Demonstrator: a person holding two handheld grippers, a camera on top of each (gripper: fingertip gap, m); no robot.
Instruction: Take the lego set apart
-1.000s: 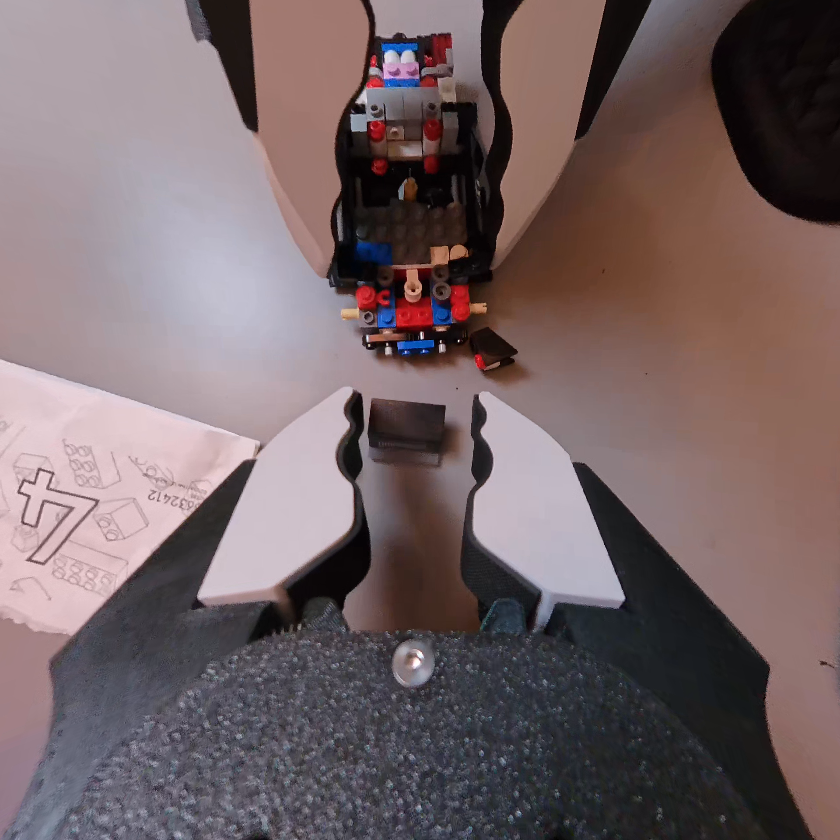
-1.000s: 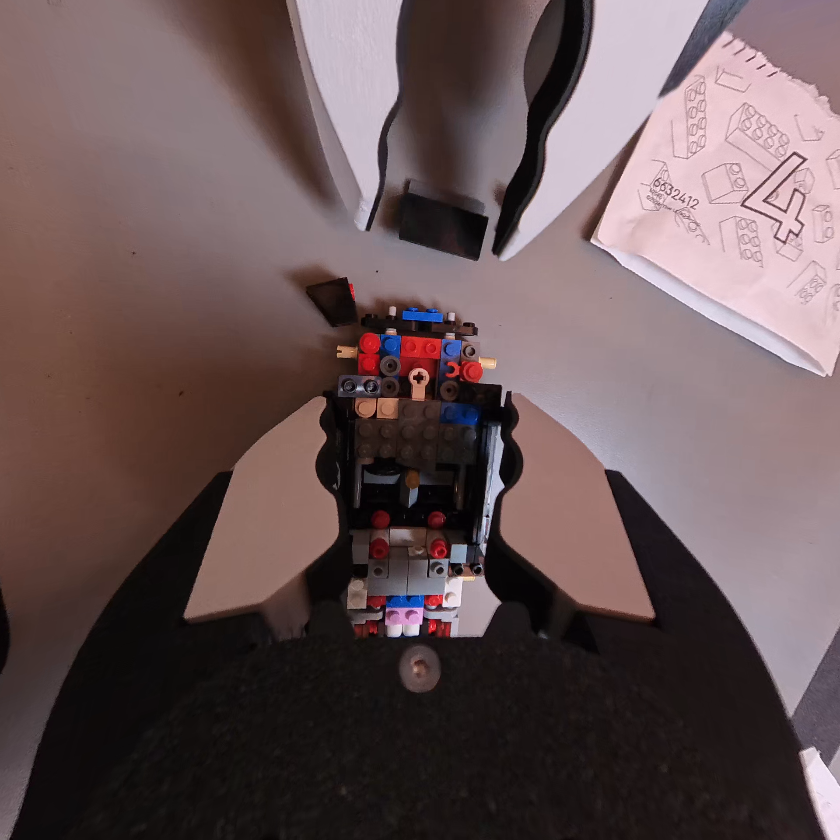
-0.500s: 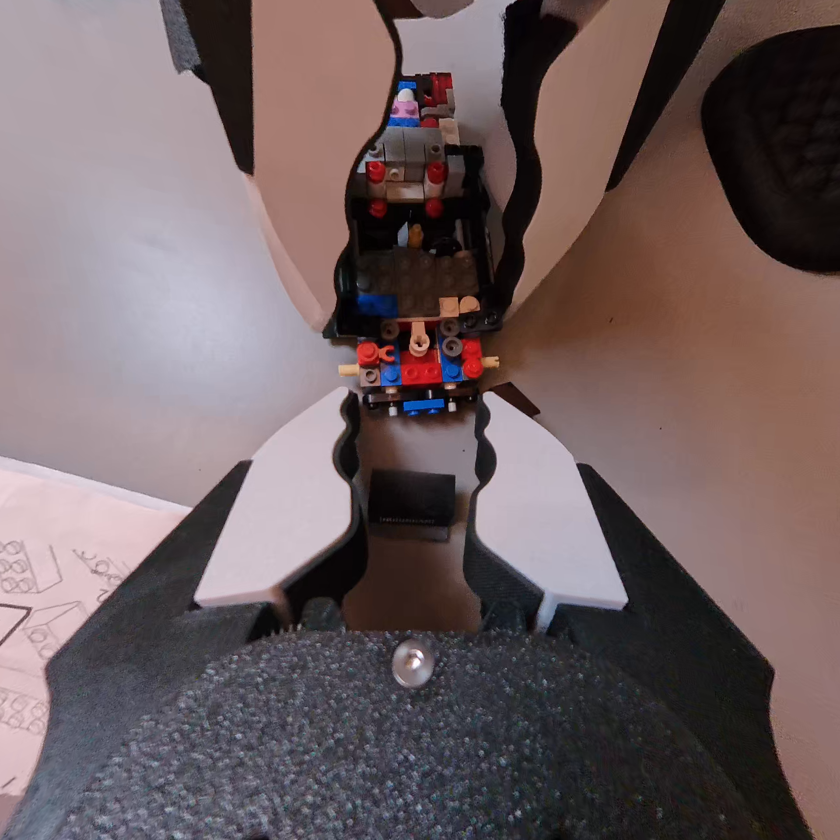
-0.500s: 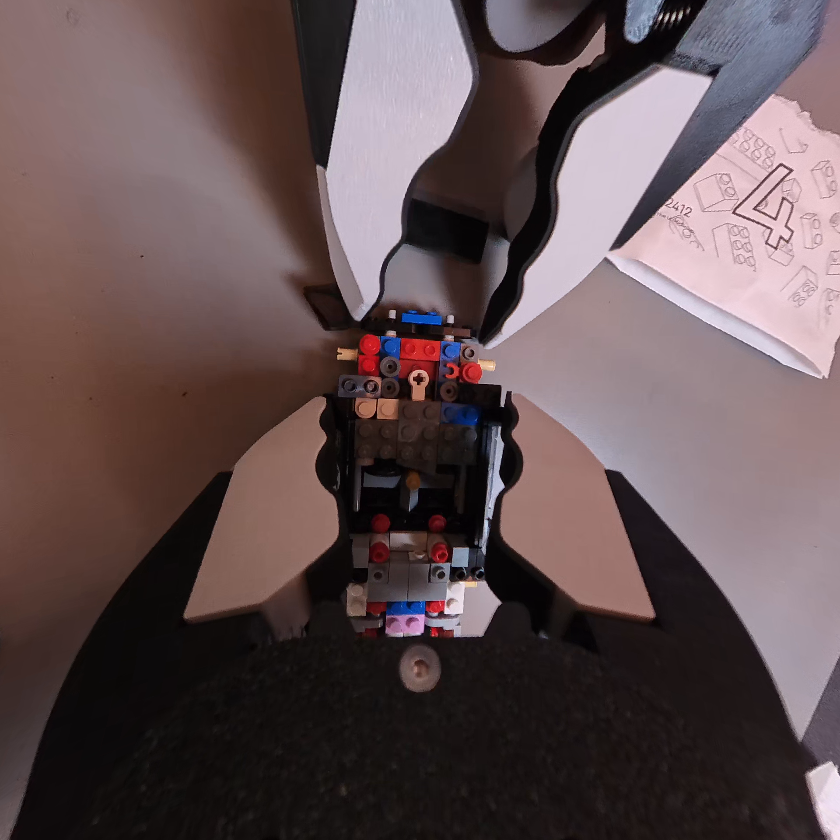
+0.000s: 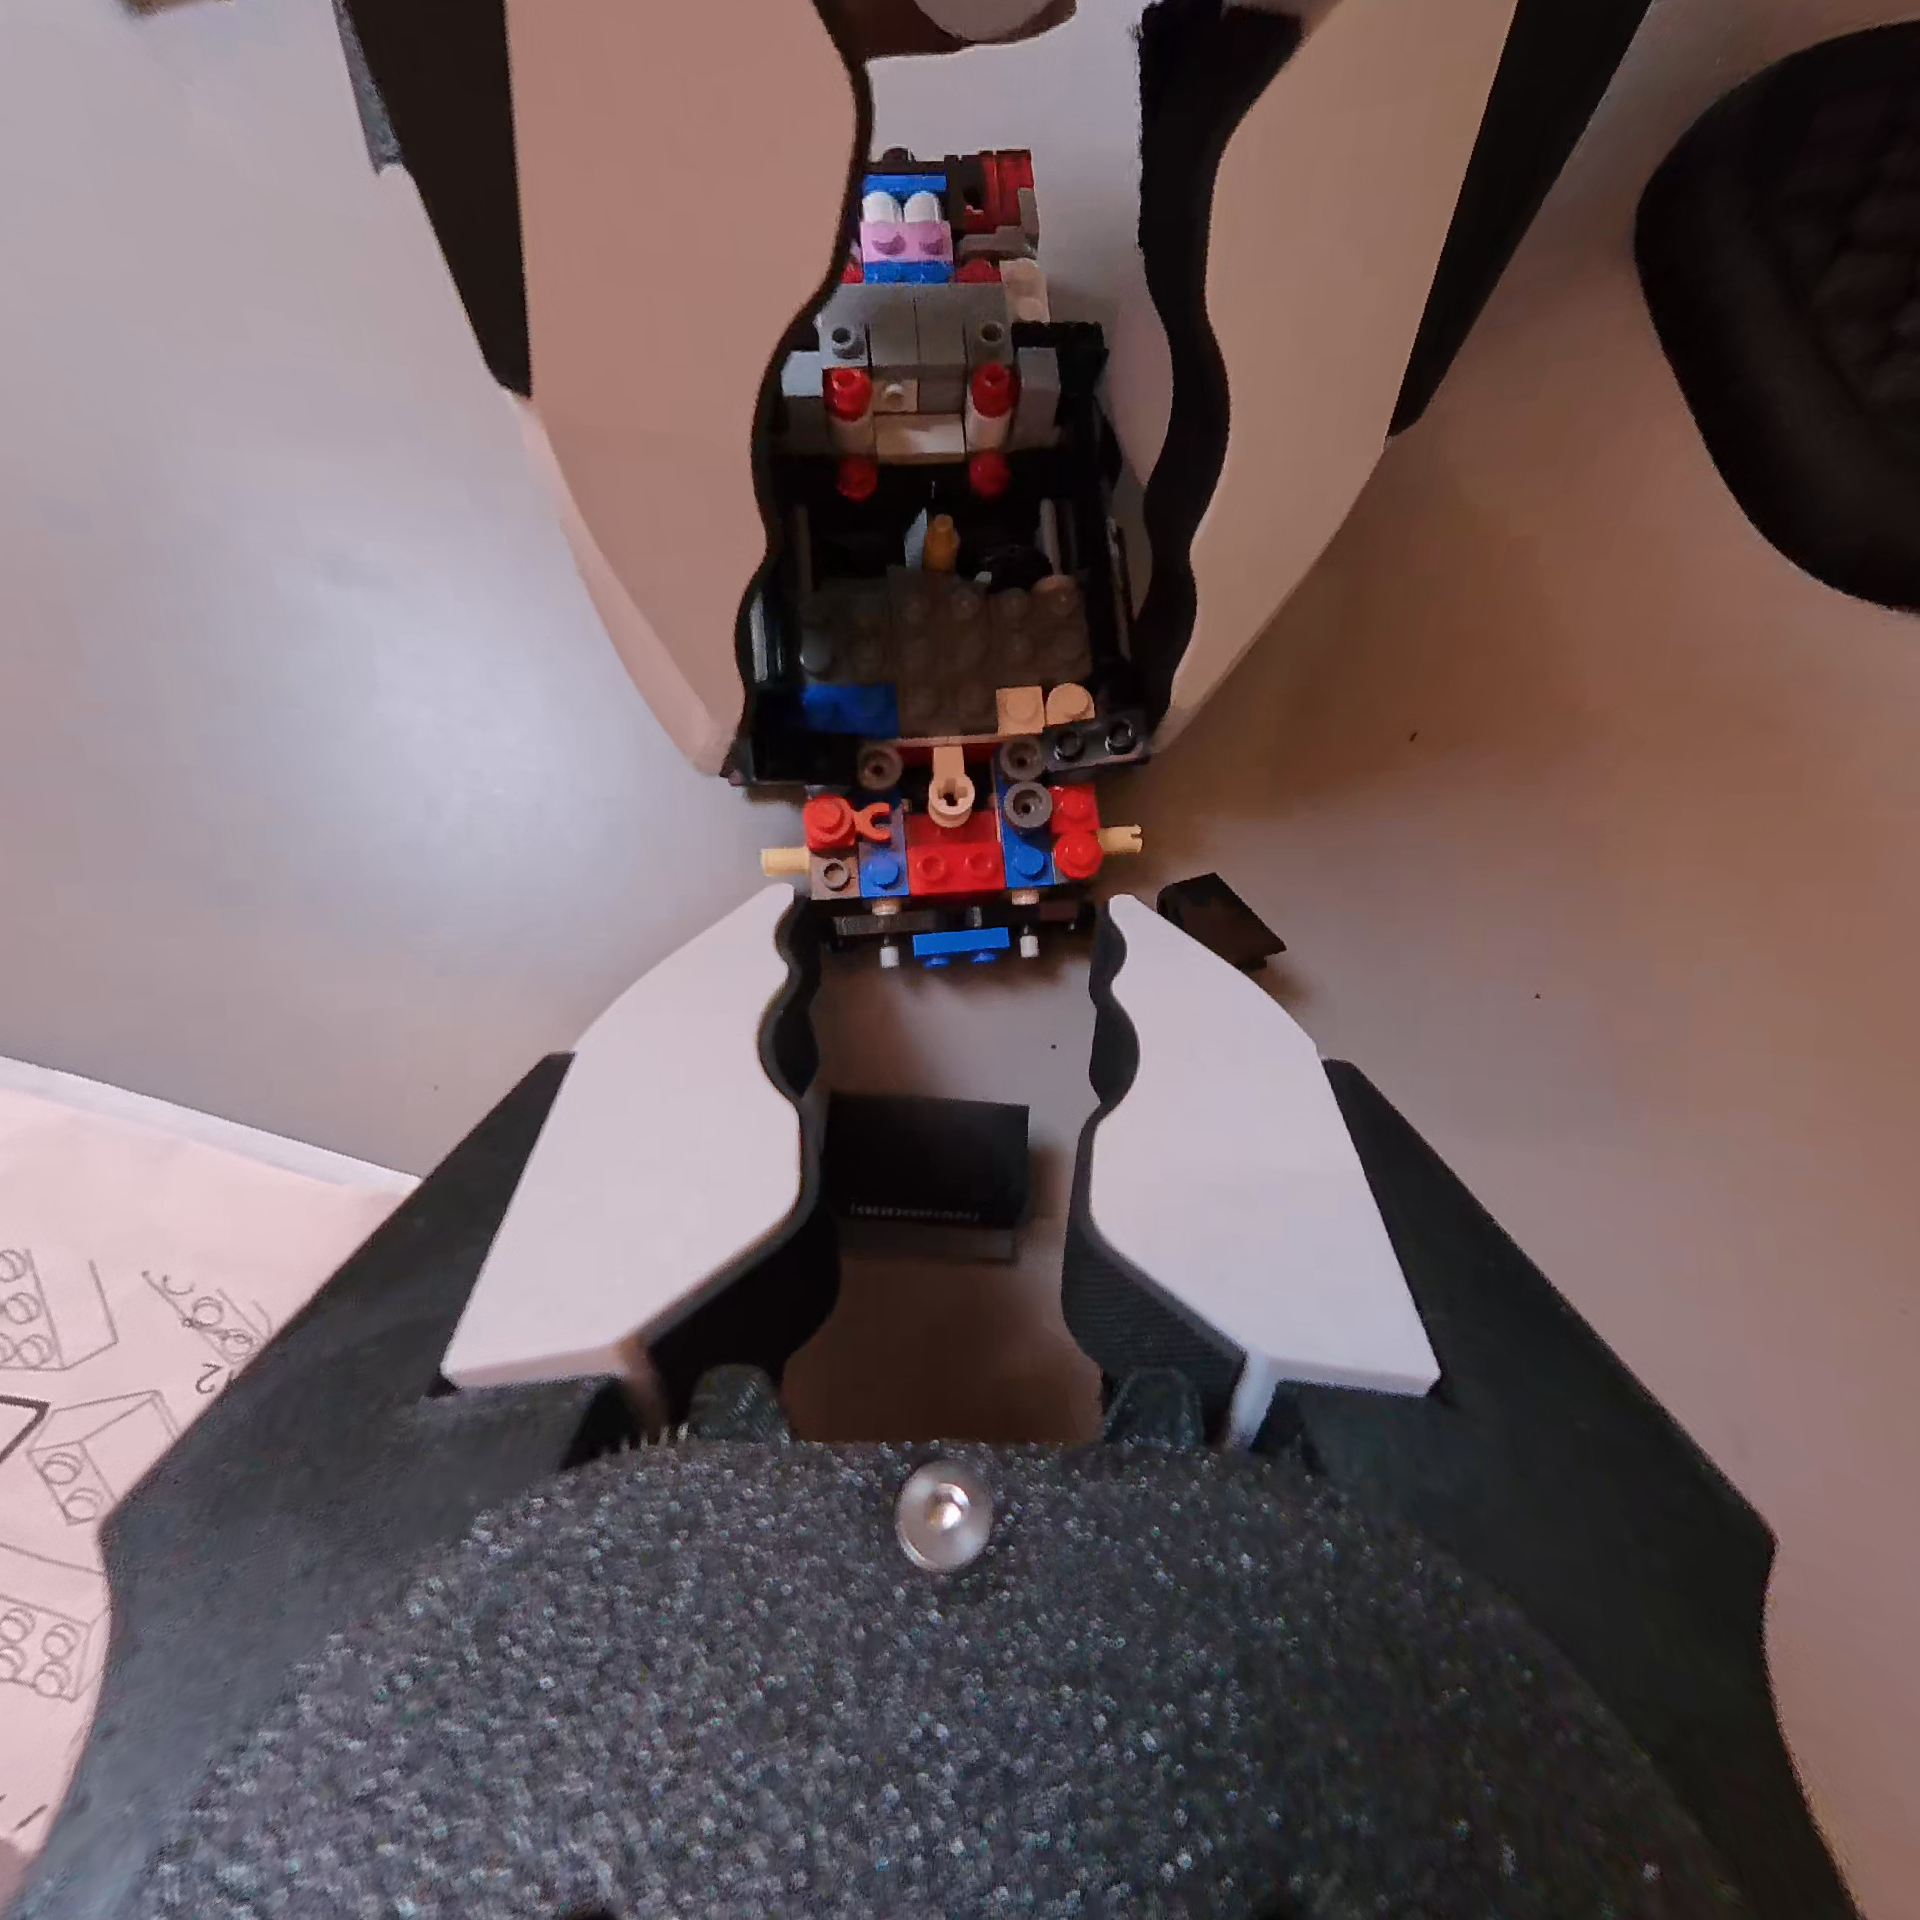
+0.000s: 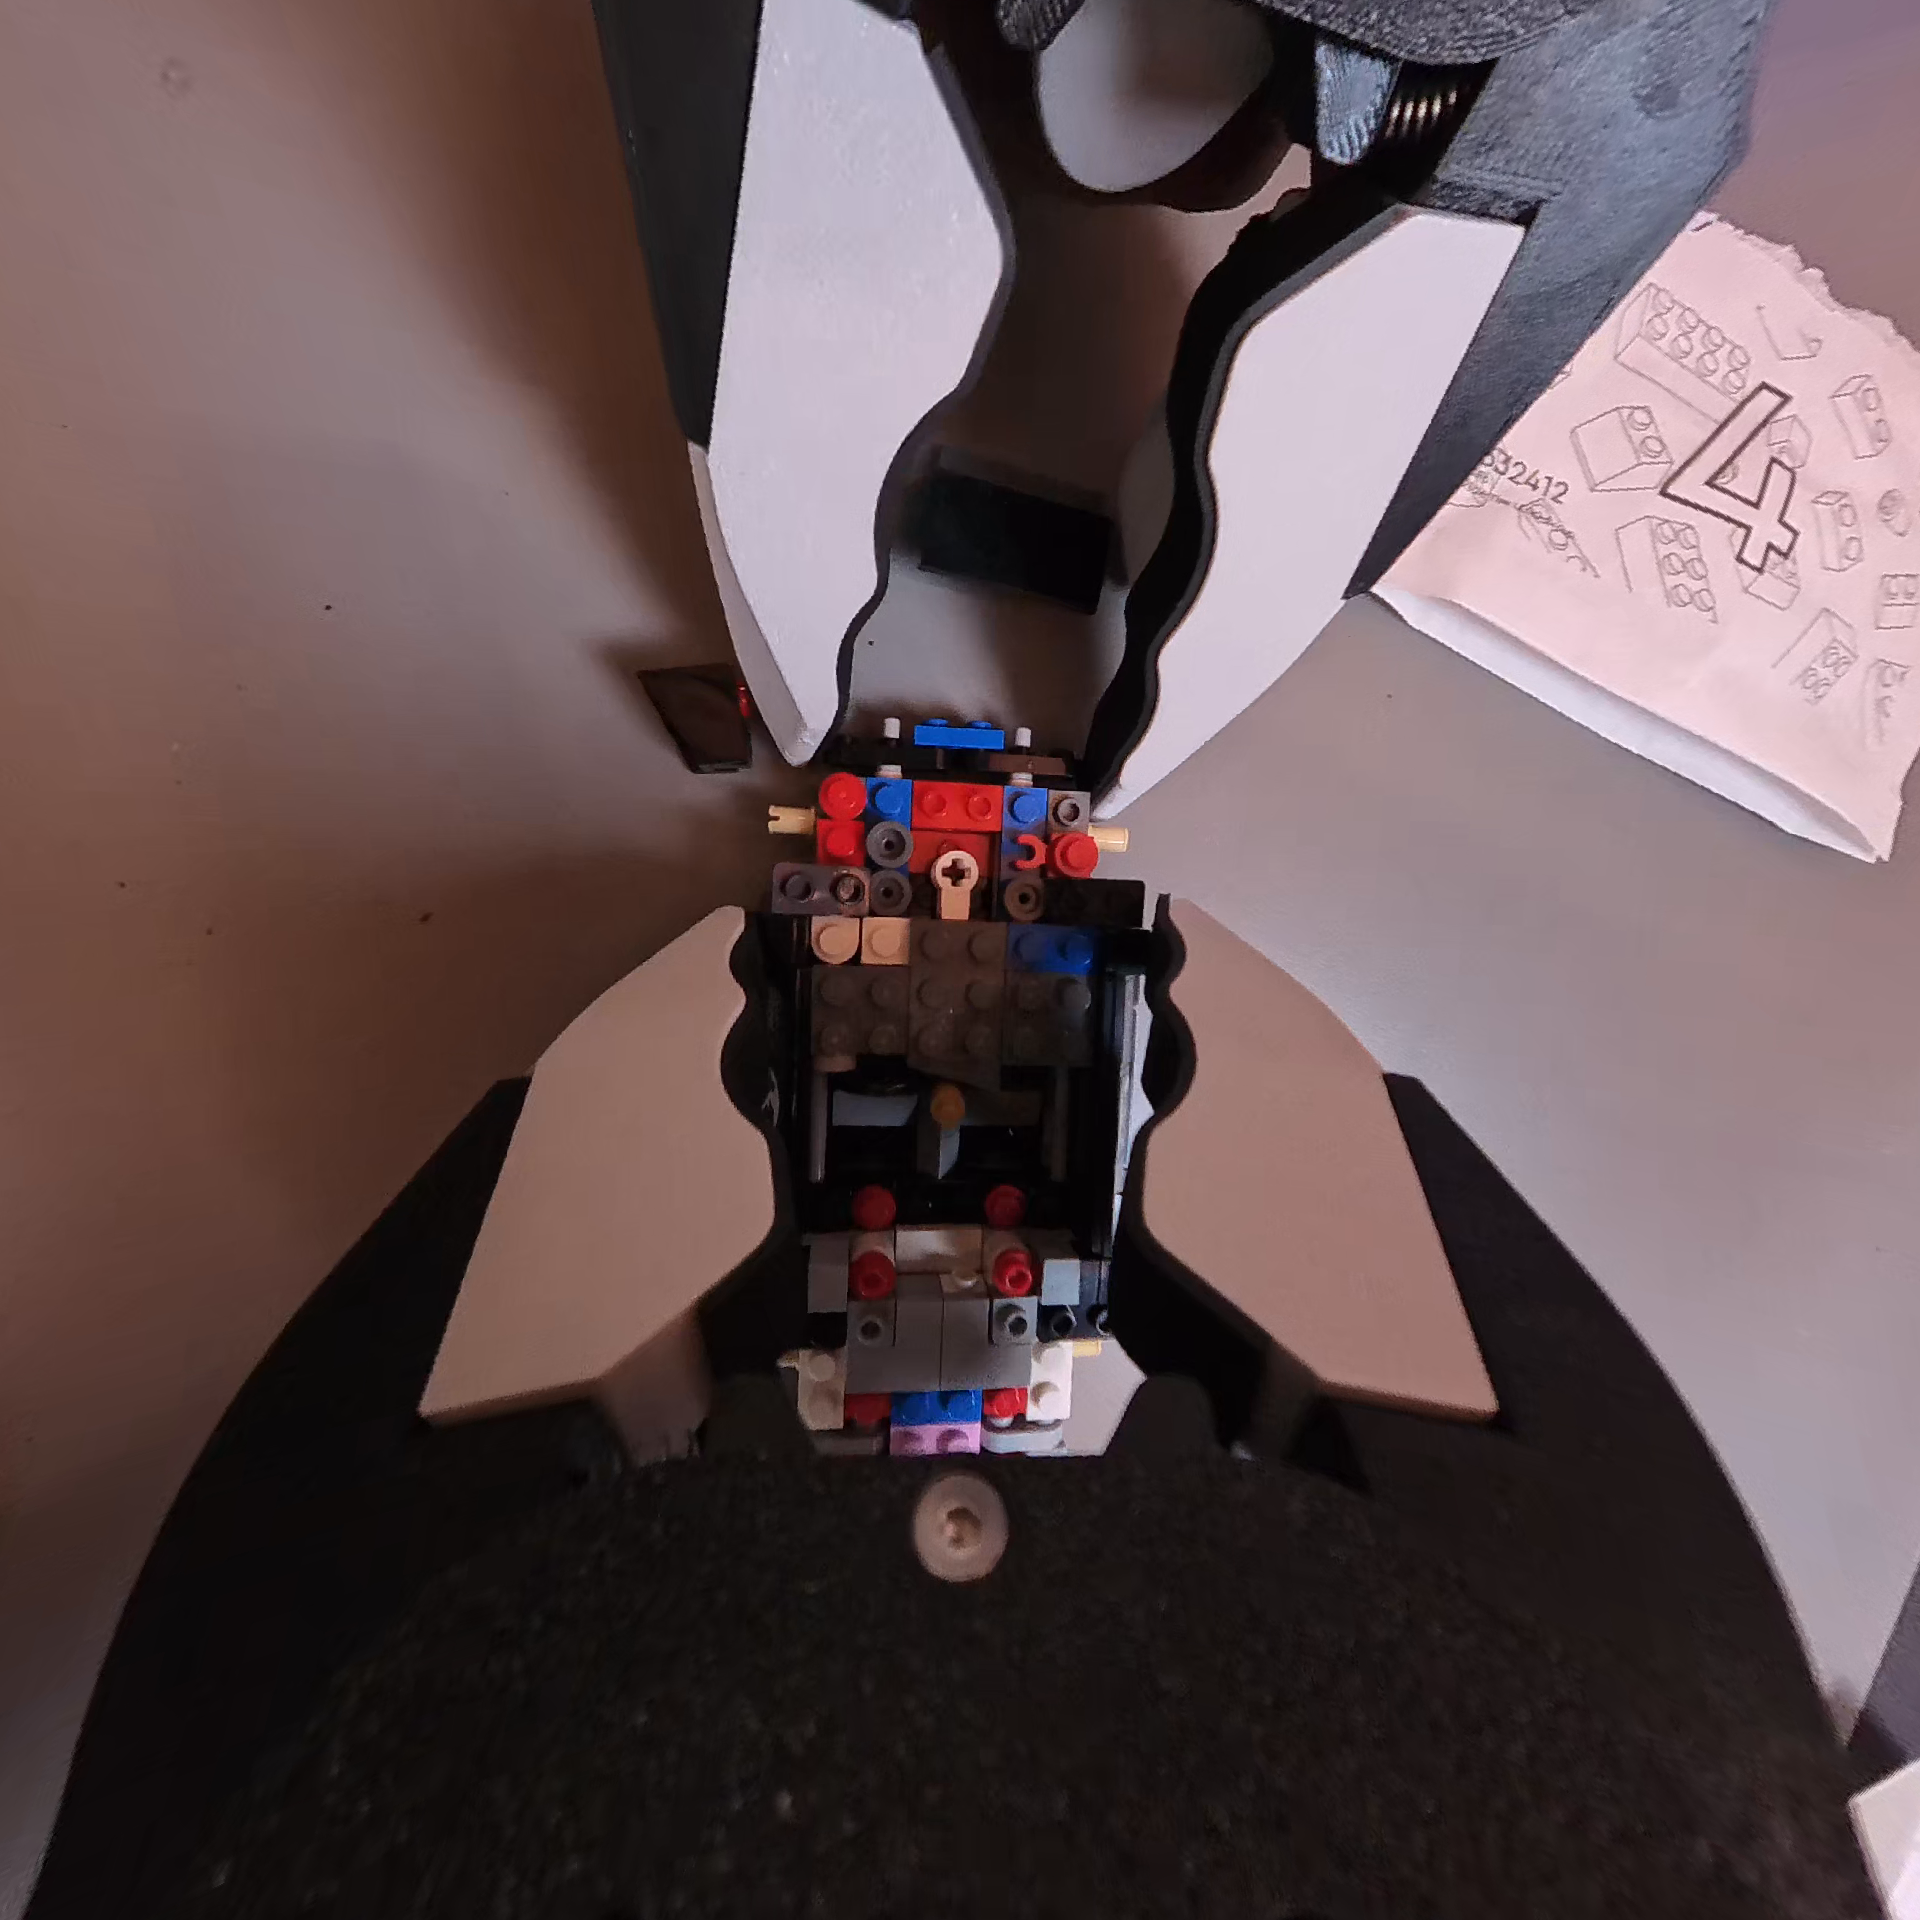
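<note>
1. Two hand-held grippers face each other over the grey table, with the lego set lying flat between them; its long axis runs straight from one to the other, the red-and-blue studded end toward my left hand-held gripper, the pink-and-blue end deep in my right hand-held gripper.
2. Since a second ago my left one has closed in: its tips, then short of the loose black plate, now flank the model's blue end piece, and the plate lies between its fingers.
3. My right one is clamped on the set's black sides; my left is parted, gripping nothing, tips just beside the near end.
4. One small dark piece lies right of my left tip; a printed paper sheet lies off to one side.
</note>
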